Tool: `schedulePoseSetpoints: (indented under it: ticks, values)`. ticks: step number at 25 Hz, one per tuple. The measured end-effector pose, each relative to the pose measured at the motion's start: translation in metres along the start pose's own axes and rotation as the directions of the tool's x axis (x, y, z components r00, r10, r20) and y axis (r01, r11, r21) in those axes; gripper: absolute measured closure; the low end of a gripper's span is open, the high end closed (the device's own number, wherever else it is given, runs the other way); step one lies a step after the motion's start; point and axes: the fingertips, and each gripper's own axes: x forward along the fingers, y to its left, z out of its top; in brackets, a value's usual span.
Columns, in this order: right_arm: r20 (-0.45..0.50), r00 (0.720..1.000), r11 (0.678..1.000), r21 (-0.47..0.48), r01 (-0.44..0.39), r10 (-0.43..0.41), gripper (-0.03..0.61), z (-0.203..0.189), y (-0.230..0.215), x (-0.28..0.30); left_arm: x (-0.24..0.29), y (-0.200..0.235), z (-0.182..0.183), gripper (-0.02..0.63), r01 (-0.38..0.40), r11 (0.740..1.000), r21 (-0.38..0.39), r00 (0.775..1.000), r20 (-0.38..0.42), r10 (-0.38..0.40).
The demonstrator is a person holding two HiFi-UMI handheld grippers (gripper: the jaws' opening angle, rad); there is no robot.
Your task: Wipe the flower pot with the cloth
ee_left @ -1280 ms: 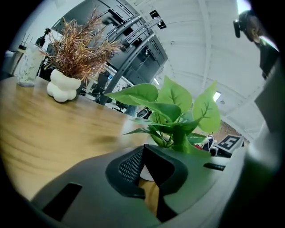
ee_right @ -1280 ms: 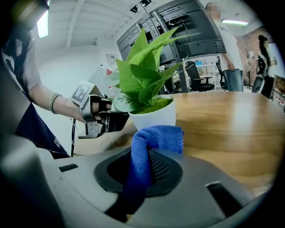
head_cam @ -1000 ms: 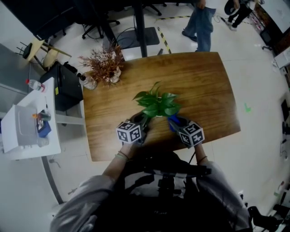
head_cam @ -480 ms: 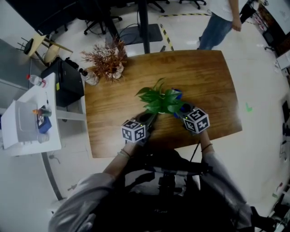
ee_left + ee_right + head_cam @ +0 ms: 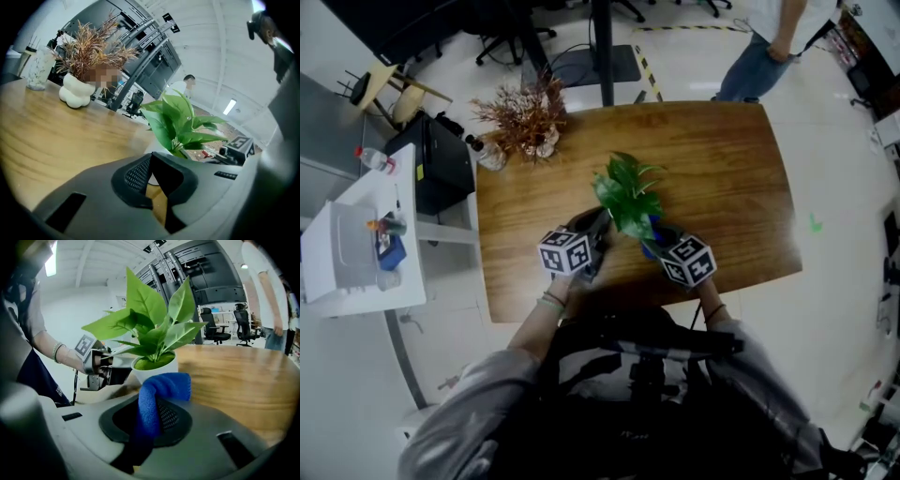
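Note:
A white flower pot (image 5: 157, 366) with a leafy green plant (image 5: 626, 192) stands on the wooden table (image 5: 722, 187), near its front edge. My right gripper (image 5: 652, 242) is shut on a blue cloth (image 5: 161, 387), and the cloth's folded end presses against the pot's near side. In the head view the cloth (image 5: 649, 247) peeks out below the leaves. My left gripper (image 5: 598, 228) sits at the pot's left side, its jaws closed on the pot's rim (image 5: 157, 149). From the right gripper view, the left gripper (image 5: 117, 373) touches the pot. Leaves hide most of the pot from above.
A dried brown plant in a lumpy white vase (image 5: 525, 127) and a glass bottle (image 5: 486, 167) stand at the table's far left corner. A black box (image 5: 441, 169) and a white side table (image 5: 356, 244) are off to the left. A person (image 5: 764, 42) stands beyond the far edge.
The right gripper has drawn the cloth from the pot's far right side round to its near side. The plant's leaves have swung left. The left gripper shifted slightly left.

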Motion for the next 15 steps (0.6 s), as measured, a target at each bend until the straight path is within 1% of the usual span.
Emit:
schedulePoseSetpoints:
  ticks: [5,9,12,15]
  values:
    - [-0.054,0.999,1.0,0.008,-0.005,0.006,0.522,-0.012,0.011,0.022,0.004,0.009,0.013,0.607,-0.012,1.0,-0.005,1.0,0.029,0.012]
    - [-0.043,0.999,1.0,0.024,-0.007,0.008,0.522,-0.011,0.01,0.019,-0.001,0.006,0.01,0.607,-0.008,1.0,-0.004,1.0,0.023,0.008]
    - [-0.017,0.999,0.999,0.026,0.036,-0.035,0.522,-0.007,-0.002,0.0,-0.008,-0.001,0.001,0.607,0.007,1.0,-0.023,1.0,0.021,-0.006]
    - [0.003,0.996,0.996,0.013,0.092,-0.092,0.522,0.0,-0.024,-0.016,-0.012,-0.01,-0.012,0.607,0.028,0.999,-0.043,1.0,0.008,-0.028]
